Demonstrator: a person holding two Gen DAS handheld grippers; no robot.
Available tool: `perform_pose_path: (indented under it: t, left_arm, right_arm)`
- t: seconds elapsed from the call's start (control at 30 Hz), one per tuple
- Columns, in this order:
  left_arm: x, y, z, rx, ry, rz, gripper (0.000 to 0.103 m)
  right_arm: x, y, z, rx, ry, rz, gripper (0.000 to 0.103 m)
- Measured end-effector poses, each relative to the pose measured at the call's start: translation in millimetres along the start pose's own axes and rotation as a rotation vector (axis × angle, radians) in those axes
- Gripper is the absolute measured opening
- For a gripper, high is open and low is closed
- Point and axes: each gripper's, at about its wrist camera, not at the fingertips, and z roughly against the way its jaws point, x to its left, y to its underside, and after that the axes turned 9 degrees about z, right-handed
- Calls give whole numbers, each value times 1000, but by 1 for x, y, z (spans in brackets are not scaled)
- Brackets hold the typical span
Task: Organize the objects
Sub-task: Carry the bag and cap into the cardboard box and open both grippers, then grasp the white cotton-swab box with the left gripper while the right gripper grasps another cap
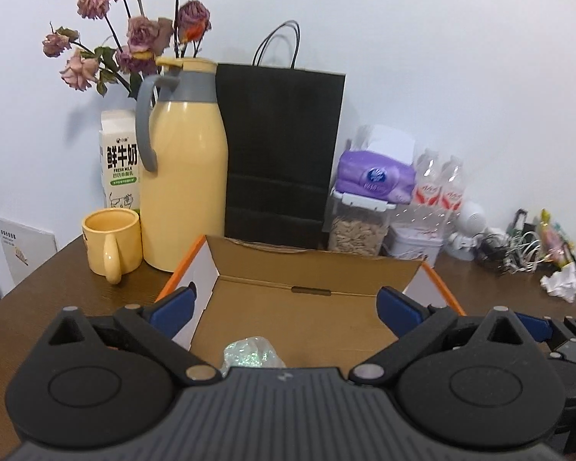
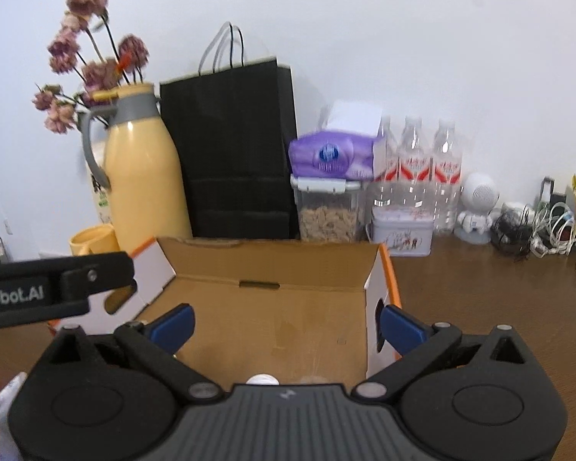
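An open cardboard box (image 1: 307,307) with orange edges sits on the brown table; it also shows in the right wrist view (image 2: 272,307). A glittery translucent object (image 1: 251,351) lies in the box at its near side. A small white round object (image 2: 263,379) shows at the box's near edge, mostly hidden by the gripper body. My left gripper (image 1: 286,305) is open and empty above the box. My right gripper (image 2: 286,324) is open and empty over the box. The left gripper's body (image 2: 50,294) reaches in from the left in the right wrist view.
Behind the box stand a yellow thermos jug (image 1: 182,165), a yellow mug (image 1: 111,242), a milk carton (image 1: 119,161), dried flowers (image 1: 134,30), a black paper bag (image 1: 280,150), a tissue pack (image 1: 376,174) on a cereal container (image 1: 357,230), water bottles (image 2: 414,169), a tin (image 2: 401,232), cables (image 2: 537,226).
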Motion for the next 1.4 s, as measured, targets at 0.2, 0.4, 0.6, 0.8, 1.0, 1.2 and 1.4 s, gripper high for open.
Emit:
perform_pose_path:
  t: [0.2, 0.4, 0.6, 0.8, 1.0, 1.2, 1.4]
  left_arm:
    - [22, 2, 35, 5, 31, -2, 103]
    - [48, 18, 65, 21, 3, -56, 103]
    - [75, 35, 79, 87, -51, -89, 103]
    - [96, 46, 94, 109, -80, -93, 103]
    - [111, 58, 103, 136, -101, -68, 103]
    - [116, 63, 111, 151, -118, -53, 103]
    - [116, 66, 113, 157, -126, -49, 103]
  right_arm:
    - [-2, 7, 41, -58, 3, 43, 103]
    - [-7, 27, 79, -60, 20, 92, 103]
    - [-15, 58, 104, 8, 28, 108, 103]
    - [-26, 88, 120, 82, 31, 103, 103]
    - [-38, 109, 129, 136, 54, 84, 103]
    - [-51, 125, 130, 172, 54, 77, 93]
    - [-66, 132, 122, 189, 38, 16, 69]
